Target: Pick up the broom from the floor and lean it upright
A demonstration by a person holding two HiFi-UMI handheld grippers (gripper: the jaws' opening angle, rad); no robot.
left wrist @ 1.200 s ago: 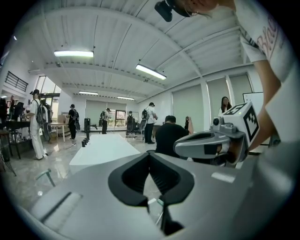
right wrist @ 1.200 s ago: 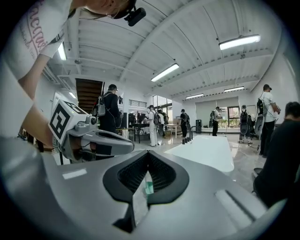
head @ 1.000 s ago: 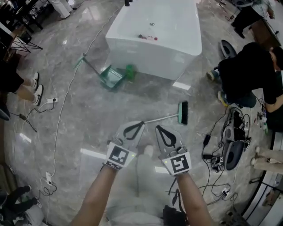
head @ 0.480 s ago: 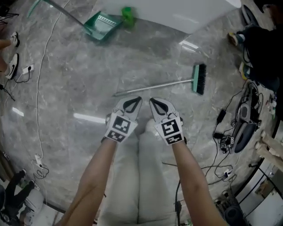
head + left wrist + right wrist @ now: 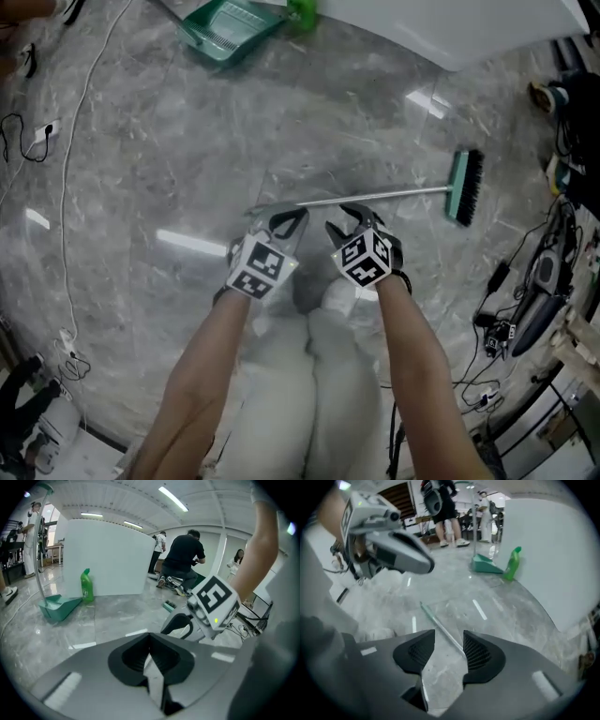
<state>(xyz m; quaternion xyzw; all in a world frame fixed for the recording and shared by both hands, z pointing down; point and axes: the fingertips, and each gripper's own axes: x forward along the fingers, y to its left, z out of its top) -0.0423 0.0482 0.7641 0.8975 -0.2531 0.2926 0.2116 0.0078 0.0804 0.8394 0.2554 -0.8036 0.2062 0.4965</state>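
The broom lies flat on the grey marble floor, its thin metal handle (image 5: 375, 196) running left to right and its green and black head (image 5: 464, 187) at the right. My right gripper (image 5: 354, 217) points steeply down over the middle of the handle. Its jaws are opening, and in the right gripper view the handle (image 5: 436, 620) runs through the gap of that gripper (image 5: 449, 641) without either pad touching it. My left gripper (image 5: 286, 222) hangs just short of the handle's left part, shut (image 5: 150, 644) with nothing in it.
A green dustpan (image 5: 225, 28) and a green bottle (image 5: 302, 11) sit by the white tub (image 5: 450, 28) at the far side. A white cable (image 5: 66, 187) runs along the left. Cables and gear (image 5: 544, 281) lie at the right. A crouching person in black (image 5: 185, 555) is behind.
Both grippers have sunk from waist height to just above the floor, reaching the broom handle. The right jaws, shut before, now stand apart over the handle. The broom has not moved.
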